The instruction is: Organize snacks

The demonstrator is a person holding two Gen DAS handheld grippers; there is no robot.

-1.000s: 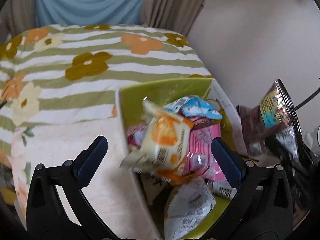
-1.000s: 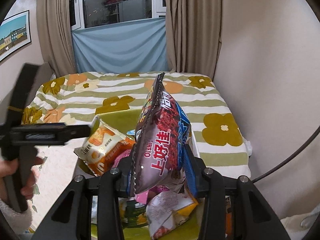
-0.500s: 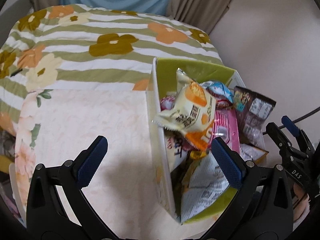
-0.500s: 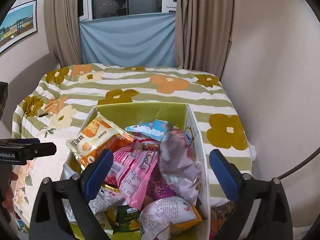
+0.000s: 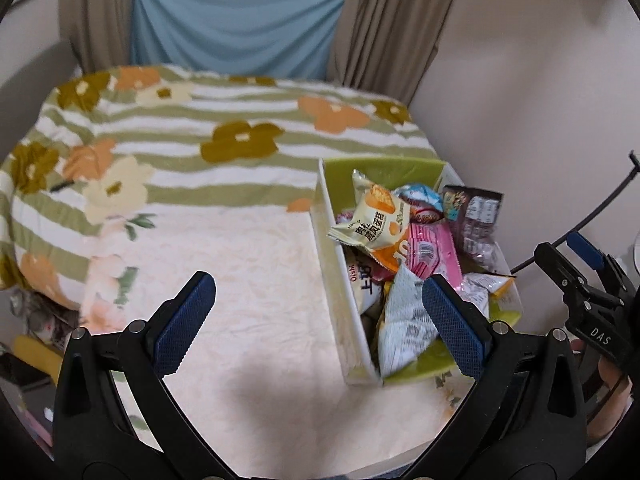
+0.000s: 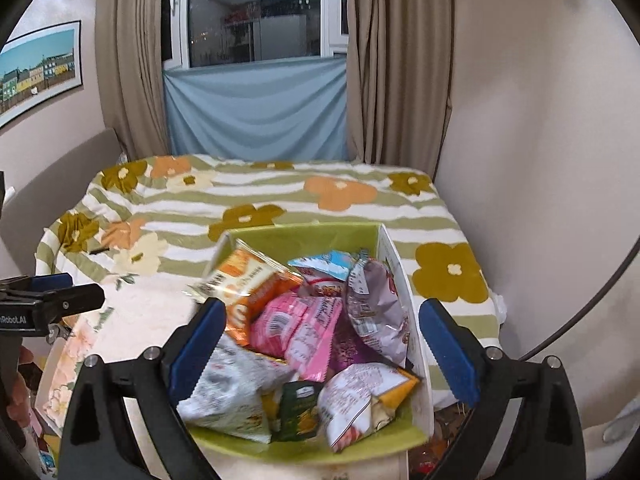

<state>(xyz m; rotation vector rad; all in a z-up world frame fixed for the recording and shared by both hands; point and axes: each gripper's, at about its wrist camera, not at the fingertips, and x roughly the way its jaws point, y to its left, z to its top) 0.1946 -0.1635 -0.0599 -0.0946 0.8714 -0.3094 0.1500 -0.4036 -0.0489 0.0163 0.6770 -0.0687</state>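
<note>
Behind the green box a flowered bed is seen. Both hand-held grippers, left and right, are spread, empty. Snack packets are judged light, crinkly, slippery; a sealed edge should be pinched.

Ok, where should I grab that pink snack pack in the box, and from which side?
Grip the pink pack by its lower crimped edge, coming from above with the open right gripper. It lies tilted on top of the pile, that edge probably easiest to pinch.

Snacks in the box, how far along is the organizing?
Mostly done: the green box holds a pile of snack bags. Nothing in hand: the left gripper and right gripper stand open and empty. No loose bags show on the table.
</note>
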